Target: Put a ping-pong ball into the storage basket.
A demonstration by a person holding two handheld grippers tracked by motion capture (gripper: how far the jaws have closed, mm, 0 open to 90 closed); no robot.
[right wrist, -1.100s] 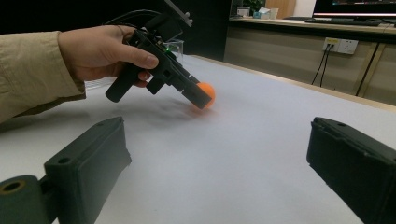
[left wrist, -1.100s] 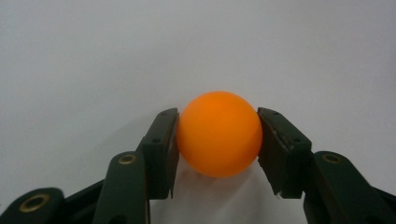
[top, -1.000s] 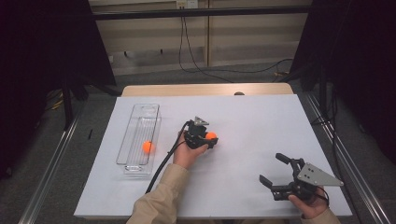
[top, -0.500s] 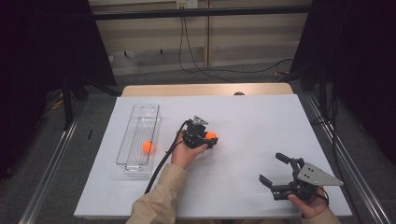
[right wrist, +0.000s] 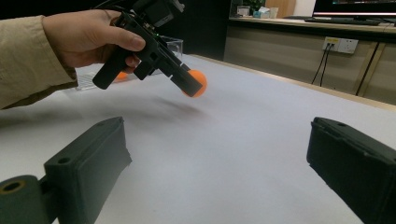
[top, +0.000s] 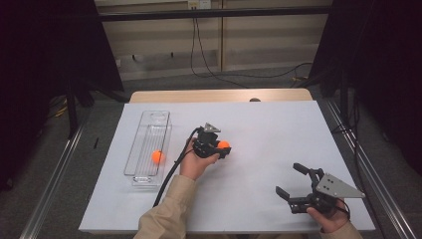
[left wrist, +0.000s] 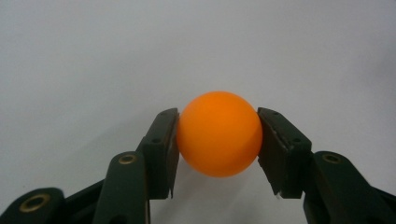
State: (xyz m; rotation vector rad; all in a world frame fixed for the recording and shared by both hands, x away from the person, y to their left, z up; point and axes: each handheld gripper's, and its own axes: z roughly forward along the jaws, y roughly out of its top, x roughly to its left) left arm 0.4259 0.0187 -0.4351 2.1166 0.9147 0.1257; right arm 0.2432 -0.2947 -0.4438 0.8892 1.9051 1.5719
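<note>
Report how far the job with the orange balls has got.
Done: one orange ball already lies in the clear tray. In hand: the left gripper is shut on a second orange ball, held just above the white table, to the right of the tray. Left: that ball likely still has to go into the tray. The right gripper rests open near the table's front edge, holding nothing.

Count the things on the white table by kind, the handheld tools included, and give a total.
Orange balls: 2, one in the left tool at, one inside the tray at
Clear plastic tray: 1
Tools: 2, left as above, right tool with jaws apart and nothing between them
Total: 5
</note>
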